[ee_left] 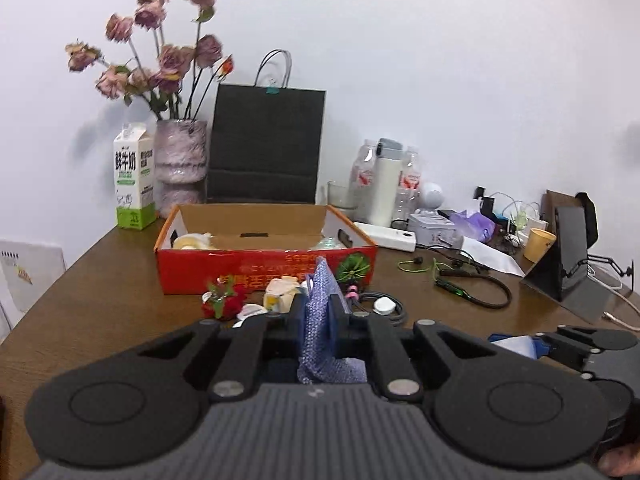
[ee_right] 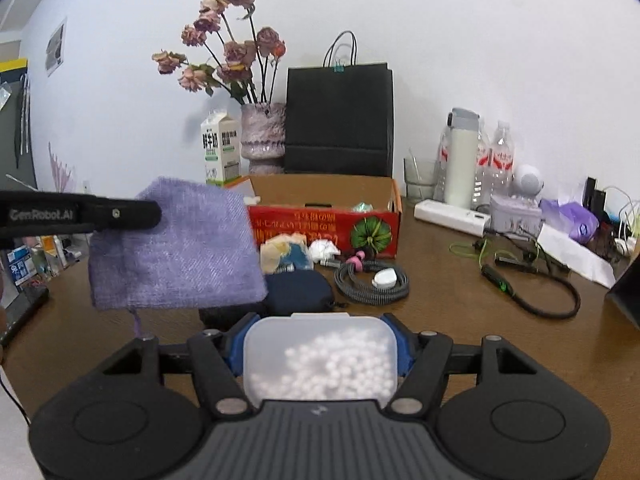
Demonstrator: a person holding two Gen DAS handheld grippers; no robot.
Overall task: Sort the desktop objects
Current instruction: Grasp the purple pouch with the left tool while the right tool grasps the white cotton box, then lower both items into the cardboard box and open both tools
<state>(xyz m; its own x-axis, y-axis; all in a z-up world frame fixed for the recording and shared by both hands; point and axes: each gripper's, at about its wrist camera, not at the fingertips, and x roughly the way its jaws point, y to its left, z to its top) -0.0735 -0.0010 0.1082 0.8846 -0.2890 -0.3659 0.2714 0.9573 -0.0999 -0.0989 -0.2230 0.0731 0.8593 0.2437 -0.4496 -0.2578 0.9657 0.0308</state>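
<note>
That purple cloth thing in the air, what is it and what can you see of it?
The purple pouch looks like a small bag of coarse woven fabric, lilac, roughly rectangular, with a thin purple string dangling from its lower edge. It hangs flat above the wooden table, pinched near its upper edge by the left gripper. Nothing else visibly touches it.

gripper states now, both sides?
Left gripper: closed on the purple cloth pouch, held up off the table.
Right gripper: closed on the clear plastic box of white beads.
</note>
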